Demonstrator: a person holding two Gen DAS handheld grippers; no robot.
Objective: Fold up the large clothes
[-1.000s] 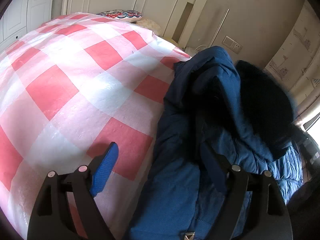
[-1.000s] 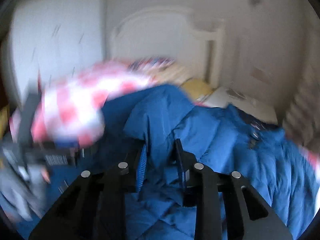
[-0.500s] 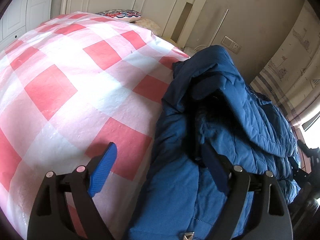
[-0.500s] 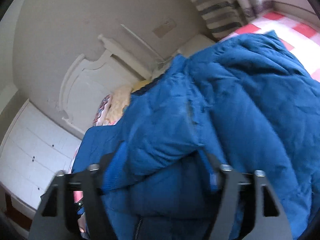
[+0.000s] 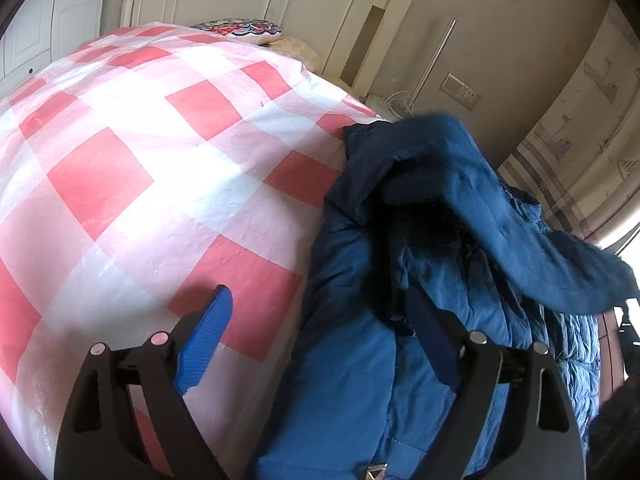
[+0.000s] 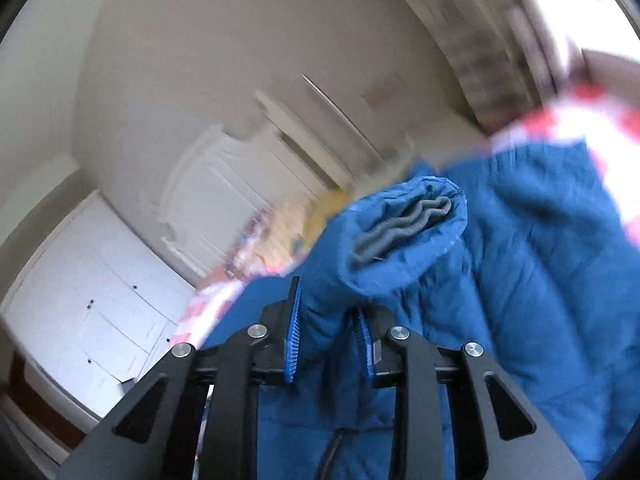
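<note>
A large blue padded jacket (image 5: pixel 400 320) lies bunched on the right side of a bed covered with a red and white checked sheet (image 5: pixel 132 168). My left gripper (image 5: pixel 320 332) is open; its left finger is over the sheet and its right finger rests on the jacket. In the right wrist view my right gripper (image 6: pixel 326 336) is shut on the jacket's sleeve (image 6: pixel 400 240), whose grey inner cuff (image 6: pixel 404 222) shows, held up above the rest of the jacket (image 6: pixel 520 280). That view is blurred.
A white headboard (image 5: pixel 320 8) and a patterned pillow (image 5: pixel 240 28) stand at the far end of the bed. A wall socket (image 5: pixel 460 90) and striped curtain (image 5: pixel 560 200) are at right. White cabinets (image 6: pixel 92 312) show in the right wrist view.
My right gripper opened half a second ago and has now shut on the sleeve and lifted it. A jacket part now hangs across the right of the left wrist view. The left gripper barely moved.
</note>
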